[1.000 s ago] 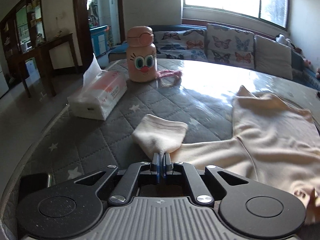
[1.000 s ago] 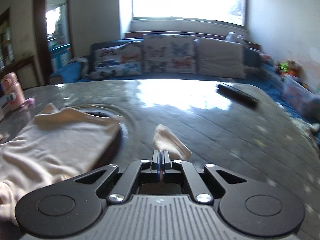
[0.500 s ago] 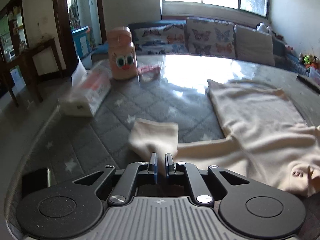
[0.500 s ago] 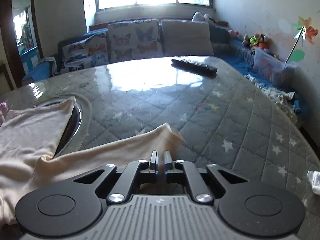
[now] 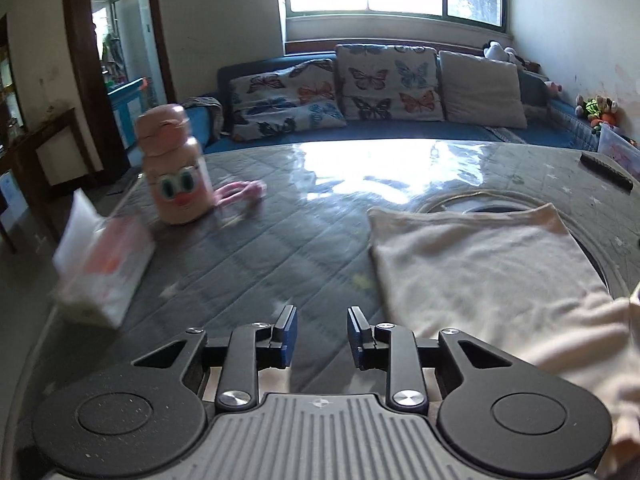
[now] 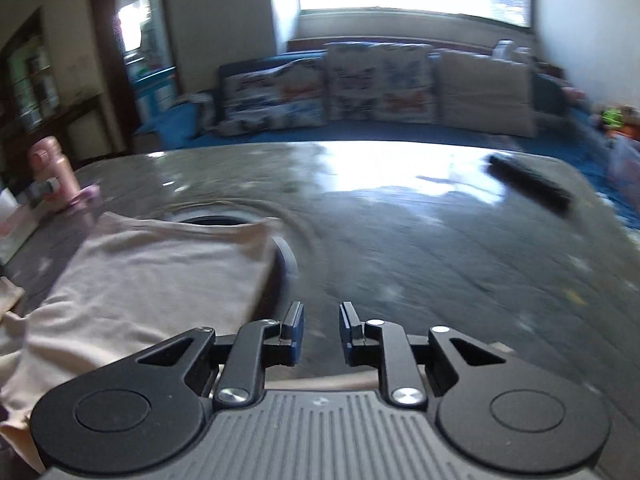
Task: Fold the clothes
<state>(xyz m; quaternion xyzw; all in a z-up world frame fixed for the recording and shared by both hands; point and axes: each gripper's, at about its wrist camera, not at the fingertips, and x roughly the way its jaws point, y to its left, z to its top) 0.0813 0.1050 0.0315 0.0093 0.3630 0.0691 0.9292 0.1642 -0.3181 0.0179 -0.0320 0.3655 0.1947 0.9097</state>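
Observation:
A cream long-sleeved top [image 5: 484,268] lies spread on the grey quilted table, its body to the right of my left gripper [image 5: 322,330]. That gripper's jaws are opening, with only bare table cover between them. In the right wrist view the same top [image 6: 152,276] lies to the left of my right gripper [image 6: 321,328], whose jaws are also opening with nothing between them. A strip of cream cloth [image 6: 328,382] shows just under the right gripper's body.
A pink cartoon-faced bottle [image 5: 176,172] and a tissue pack [image 5: 104,276] stand at the table's left side. A black remote [image 6: 528,188] lies at the far right. A round recess [image 5: 492,206] sits under the top. A sofa with cushions [image 5: 384,88] is behind the table.
Both grippers have let go of the sleeve ends they held and their jaws have parted. Both have swung away, so the sleeve ends no longer lie ahead of the fingers.

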